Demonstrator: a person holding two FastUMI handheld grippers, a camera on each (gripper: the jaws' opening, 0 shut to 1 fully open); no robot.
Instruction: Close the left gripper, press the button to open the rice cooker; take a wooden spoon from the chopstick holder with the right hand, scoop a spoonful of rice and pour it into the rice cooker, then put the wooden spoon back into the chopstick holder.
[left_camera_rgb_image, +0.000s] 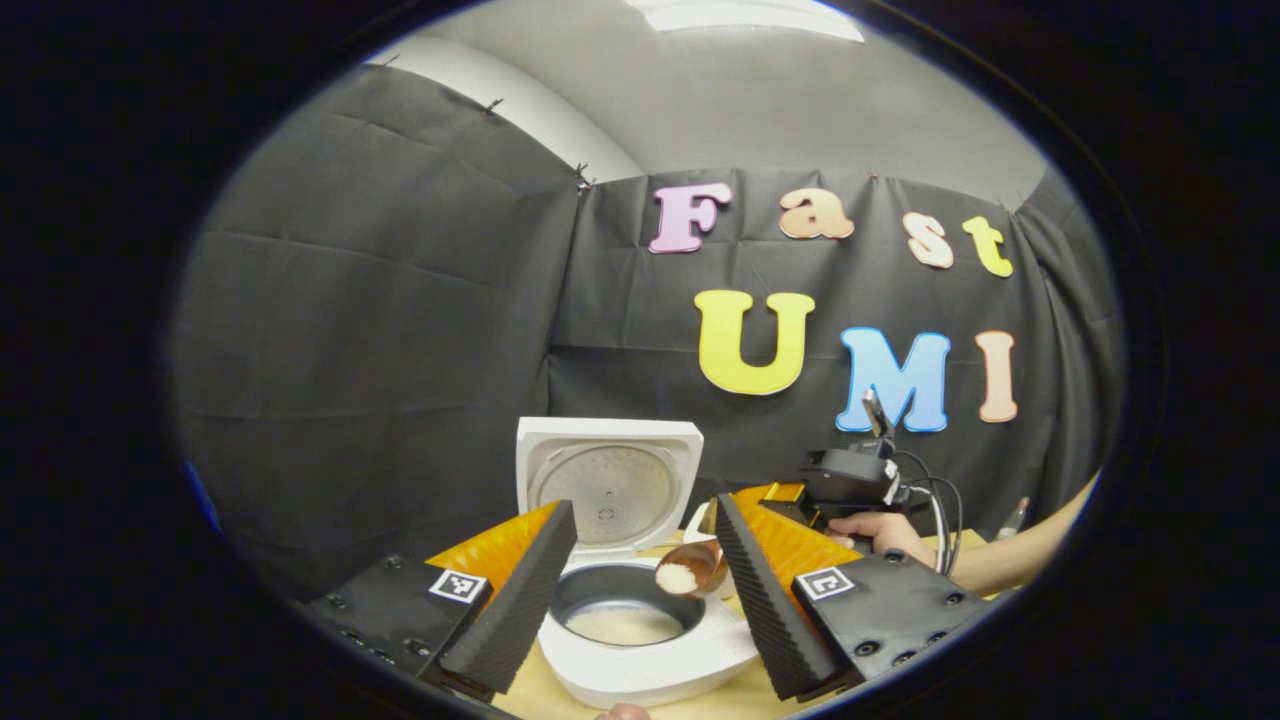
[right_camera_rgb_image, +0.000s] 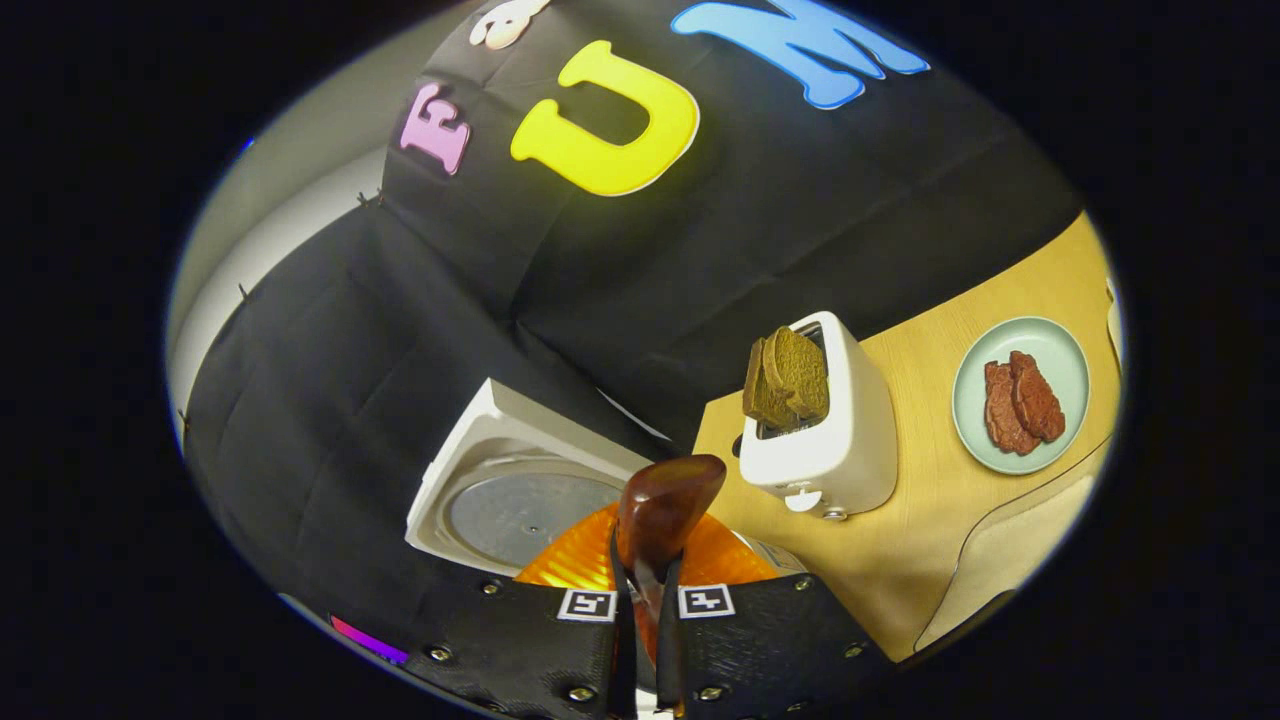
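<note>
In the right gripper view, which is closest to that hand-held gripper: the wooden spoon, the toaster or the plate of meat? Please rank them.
1. Wooden spoon: clamped between the right hand-held gripper fingers, sticking forward.
2. Toaster: just beyond, right of the spoon, with bread in its slot.
3. Plate of meat: farthest, far right on the table.

Occlusions, both views
wooden spoon (right_camera_rgb_image: 662, 520) handle buried between right gripper (right_camera_rgb_image: 645, 640) fingers; rice cooker (left_camera_rgb_image: 640, 640) front cut by frame edge; right gripper's jaws hidden behind left gripper (left_camera_rgb_image: 640, 590) finger.
</note>
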